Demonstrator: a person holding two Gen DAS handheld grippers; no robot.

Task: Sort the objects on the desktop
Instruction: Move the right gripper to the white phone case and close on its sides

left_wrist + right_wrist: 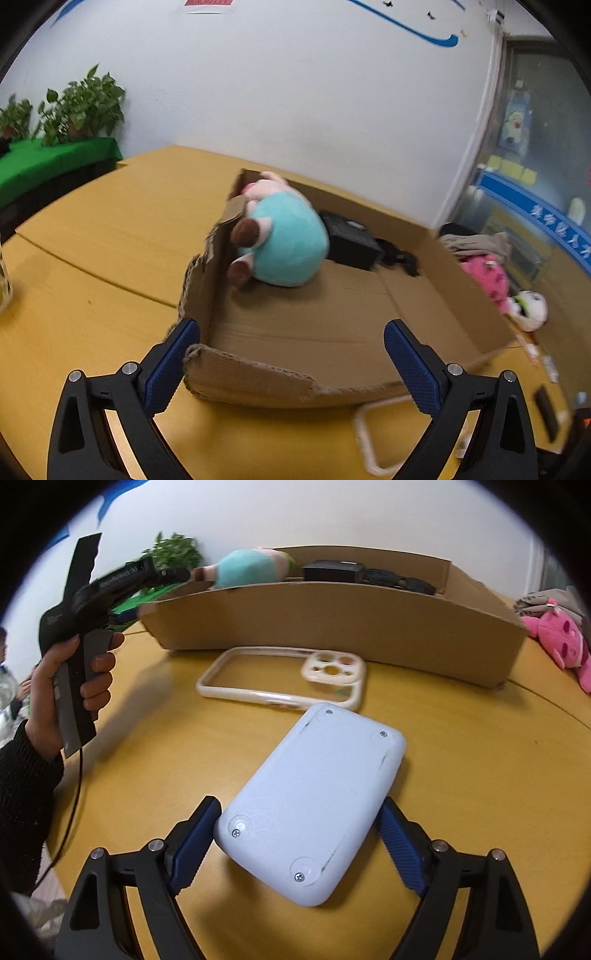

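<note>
A shallow cardboard box (332,325) (332,627) lies on the yellow table. In it lie a teal and pink plush toy (284,240) (243,568) and a black power adapter (351,240) (332,570) with its cable. My left gripper (291,354) is open and empty over the box's near wall. My right gripper (299,834) has its jaws around the near end of a white flat device (314,797) lying face down on the table; the pads look in contact with its sides. A cream phone case (280,679) (365,435) lies between the device and the box.
A pink plush toy (565,642) (487,277) and a white plush (532,302) lie right of the box by folded cloth (476,243). Potted plants (85,107) stand on a green shelf at far left. A hand holds the left gripper's handle (74,686) at the table's left edge.
</note>
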